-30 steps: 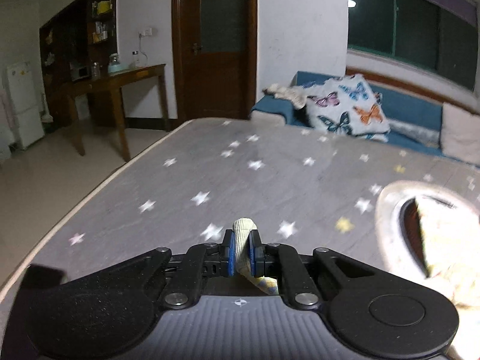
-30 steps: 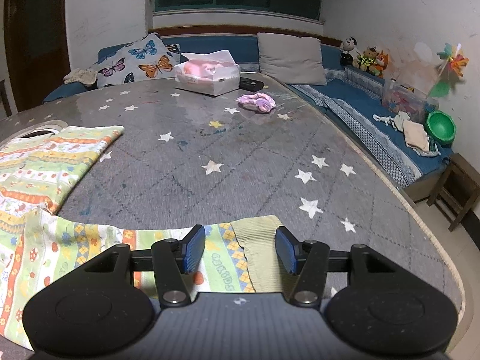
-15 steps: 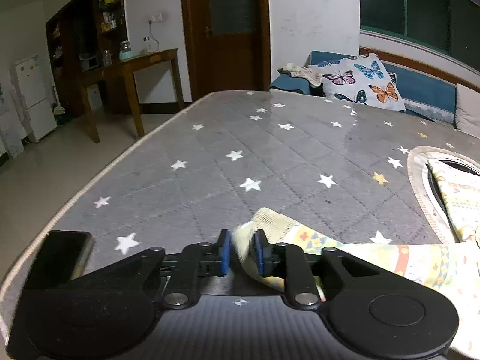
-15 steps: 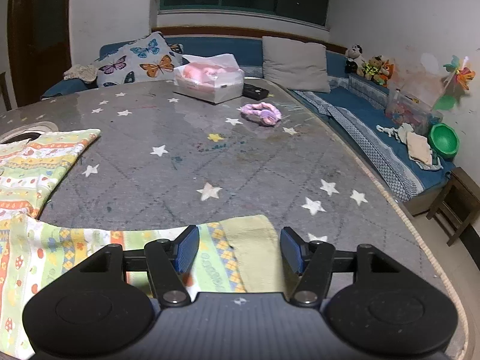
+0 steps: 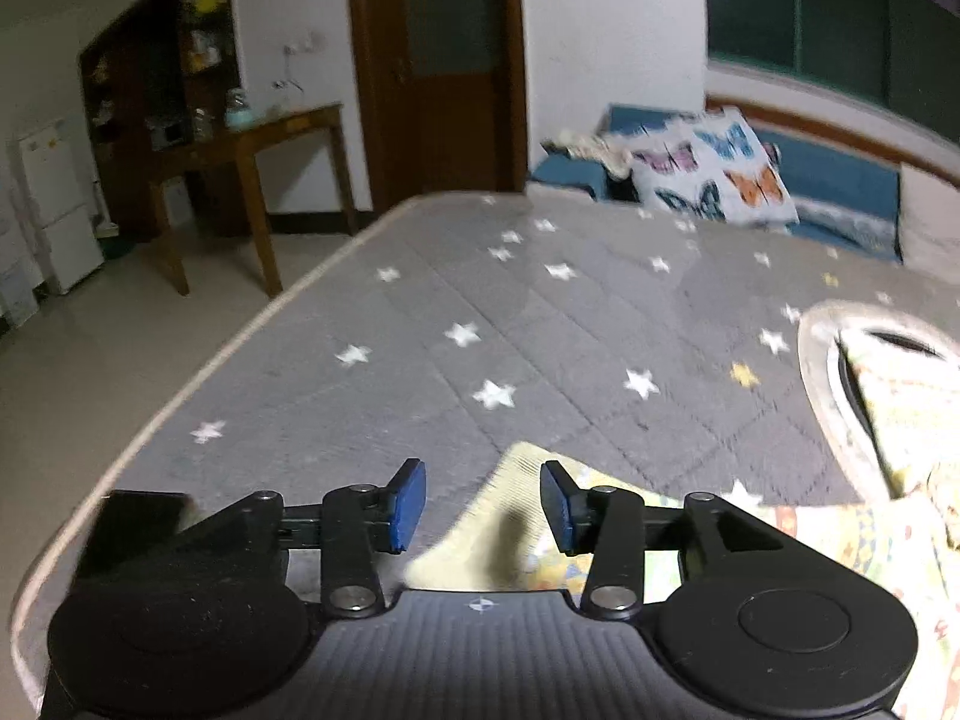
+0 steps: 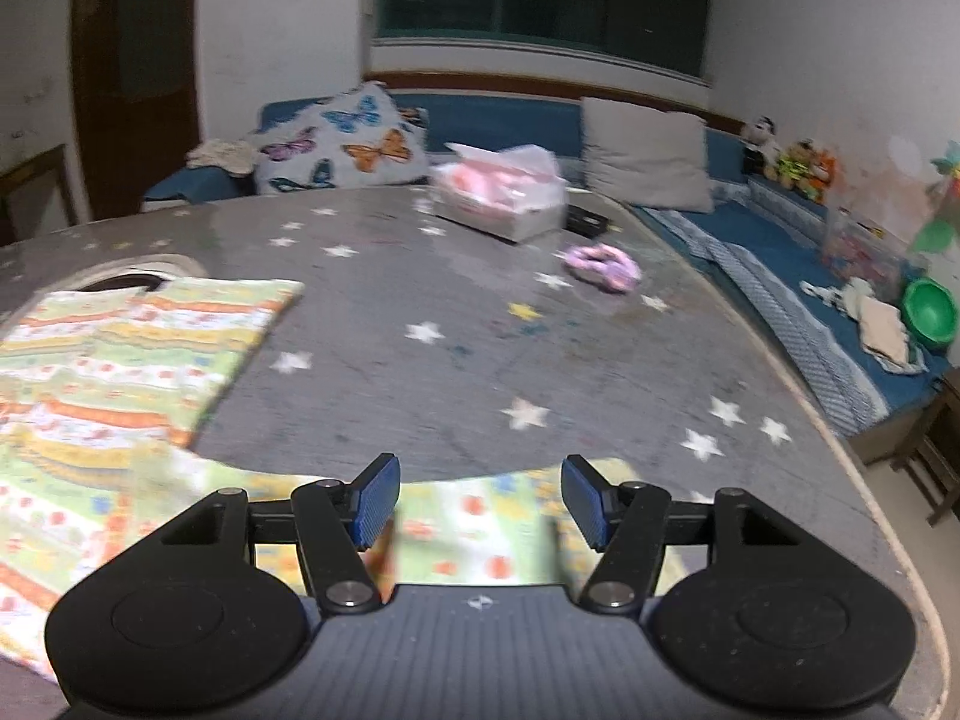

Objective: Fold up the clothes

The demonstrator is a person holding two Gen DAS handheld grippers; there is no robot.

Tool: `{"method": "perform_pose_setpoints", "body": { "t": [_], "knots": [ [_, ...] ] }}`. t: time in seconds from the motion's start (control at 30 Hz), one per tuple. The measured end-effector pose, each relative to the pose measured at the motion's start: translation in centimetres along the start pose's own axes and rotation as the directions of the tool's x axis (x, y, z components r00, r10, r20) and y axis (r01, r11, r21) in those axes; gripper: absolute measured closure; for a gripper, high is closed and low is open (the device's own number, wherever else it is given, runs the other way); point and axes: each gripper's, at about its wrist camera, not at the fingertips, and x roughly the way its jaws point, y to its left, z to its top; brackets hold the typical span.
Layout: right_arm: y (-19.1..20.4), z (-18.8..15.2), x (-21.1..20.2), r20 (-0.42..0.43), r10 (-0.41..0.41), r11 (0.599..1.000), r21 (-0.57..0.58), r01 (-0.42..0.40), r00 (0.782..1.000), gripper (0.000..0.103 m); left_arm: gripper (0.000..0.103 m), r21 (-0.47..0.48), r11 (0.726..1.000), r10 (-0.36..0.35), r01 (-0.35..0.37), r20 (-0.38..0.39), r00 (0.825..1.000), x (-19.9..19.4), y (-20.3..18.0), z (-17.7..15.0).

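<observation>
Garment of pale yellow-green printed cotton [image 6: 138, 360] lies spread on the grey star-patterned quilted table cover [image 6: 480, 372]. Left gripper [image 5: 483, 501]: blue-padded fingers apart, ribbed cuff [image 5: 516, 474] lying loose between them, ungripped. Right gripper [image 6: 480, 498]: fingers wide apart above the garment's near edge. White box of pink tissue [image 6: 501, 201] sits far across the table; both views are motion-blurred.

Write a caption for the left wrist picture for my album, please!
Open left claw above the pale yellow cuff of a patterned cloth on the grey star-printed mat.
</observation>
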Motion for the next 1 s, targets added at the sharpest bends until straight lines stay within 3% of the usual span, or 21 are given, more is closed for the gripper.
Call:
{"method": "perform_pose_setpoints", "body": {
  "t": [0.1,0.3,0.47,0.63,0.83,1.0],
  "knots": [
    [1.6,0.2,-0.7,0.009,0.049,0.998,-0.032,-0.049,0.999,0.041,0.058,0.026,1.000,0.005,-0.004,-0.037,0.999,1.8,-0.5,-0.1],
    [5.7,0.5,-2.5,0.013,0.165,0.982,-0.096,-0.163,0.986,0.036,0.056,0.096,0.994,0.052,-0.052,0.003,0.999,3.0,-0.9,0.2],
    [10.1,0.6,-3.3,-0.010,0.287,0.942,-0.180,-0.284,0.958,0.035,0.055,0.161,0.983,0.076,-0.082,0.042,0.996,3.9,-1.3,0.2],
    [15.7,0.9,-3.4,-0.031,0.404,0.876,-0.275,-0.397,0.914,0.035,0.050,0.184,0.978,0.094,-0.102,0.049,0.994,3.9,-1.5,0.2],
    [22.1,1.8,-2.2,-0.052,0.511,0.801,-0.333,-0.497,0.858,0.035,0.048,0.143,0.989,0.028,-0.037,0.070,0.997,0.9,-1.9,0.3],
    [26.2,1.4,-1.0,-0.114,0.535,0.752,-0.387,-0.534,0.837,0.035,0.042,0.175,0.983,-0.081,0.062,0.104,0.991,-2.3,-3.9,0.2]
  ]
}}
